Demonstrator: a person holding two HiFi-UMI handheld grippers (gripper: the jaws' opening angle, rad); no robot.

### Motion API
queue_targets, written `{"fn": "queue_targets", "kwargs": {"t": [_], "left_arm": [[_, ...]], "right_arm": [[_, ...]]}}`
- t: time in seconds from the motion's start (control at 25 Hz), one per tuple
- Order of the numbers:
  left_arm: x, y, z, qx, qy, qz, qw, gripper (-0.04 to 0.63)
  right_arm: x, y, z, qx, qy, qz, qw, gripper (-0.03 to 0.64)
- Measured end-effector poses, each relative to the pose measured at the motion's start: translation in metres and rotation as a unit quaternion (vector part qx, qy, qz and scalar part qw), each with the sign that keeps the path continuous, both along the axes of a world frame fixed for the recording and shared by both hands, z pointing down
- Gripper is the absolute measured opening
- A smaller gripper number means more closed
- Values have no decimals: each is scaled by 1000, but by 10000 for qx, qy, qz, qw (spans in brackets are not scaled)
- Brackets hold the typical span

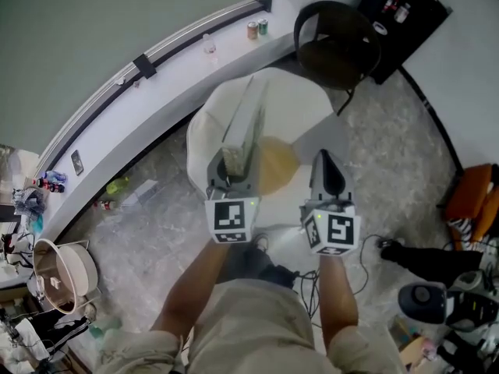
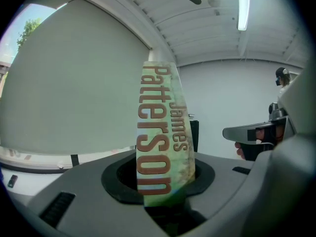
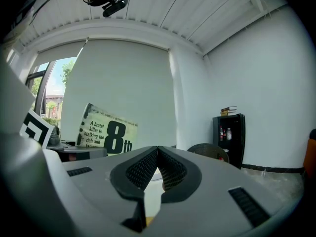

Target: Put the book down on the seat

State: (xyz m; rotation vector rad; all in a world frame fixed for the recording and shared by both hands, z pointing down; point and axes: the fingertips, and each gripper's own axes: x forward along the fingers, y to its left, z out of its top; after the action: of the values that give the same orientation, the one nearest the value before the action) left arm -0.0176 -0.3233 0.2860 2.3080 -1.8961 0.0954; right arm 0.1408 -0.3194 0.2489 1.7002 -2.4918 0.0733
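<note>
- We see the book (image 2: pixel 160 132) has a paper cover with a slight sheen.
- Both the left tool (image 2: pixel 160 184) and the right tool (image 3: pixel 157 154) have matt grey plastic shells. The right tool's pads (image 3: pixel 140 169) are black with a fine grid texture.
- At 12 o'clock in the head view, the seat (image 1: pixel 300 104) looks smooth and white. The floor (image 1: pixel 390 154) is mottled stone.

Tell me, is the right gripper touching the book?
Apart. In the head view, a clear gap separates the right gripper from the book, which the left gripper holds.
</note>
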Motion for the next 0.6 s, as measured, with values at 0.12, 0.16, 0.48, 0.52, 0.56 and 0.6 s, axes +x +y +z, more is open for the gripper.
{"fn": "queue_targets", "kwargs": {"t": [0.12,0.16,0.48,0.52,0.56,0.6], "left_arm": [[-11,-18,25,-173,82,3,9998,163],[-13,-23,35,-241,116,7,9996,163],[-46,-66,135,-901,700,-55,9935,163],[-49,-70,151,-998,798,-74,9918,163],[-51,-74,166,-1094,886,-97,9900,163],[-53,-78,182,-1191,966,-127,9881,163]], "right_arm": [[-14,-17,21,-186,34,-35,9998,5],[-18,-23,29,-251,34,-43,9997,5],[-59,-63,109,-704,208,-203,9971,5],[-61,-66,122,-781,228,-211,9965,5],[-62,-68,134,-855,245,-217,9958,5],[-63,-69,146,-922,259,-220,9952,5]]}}
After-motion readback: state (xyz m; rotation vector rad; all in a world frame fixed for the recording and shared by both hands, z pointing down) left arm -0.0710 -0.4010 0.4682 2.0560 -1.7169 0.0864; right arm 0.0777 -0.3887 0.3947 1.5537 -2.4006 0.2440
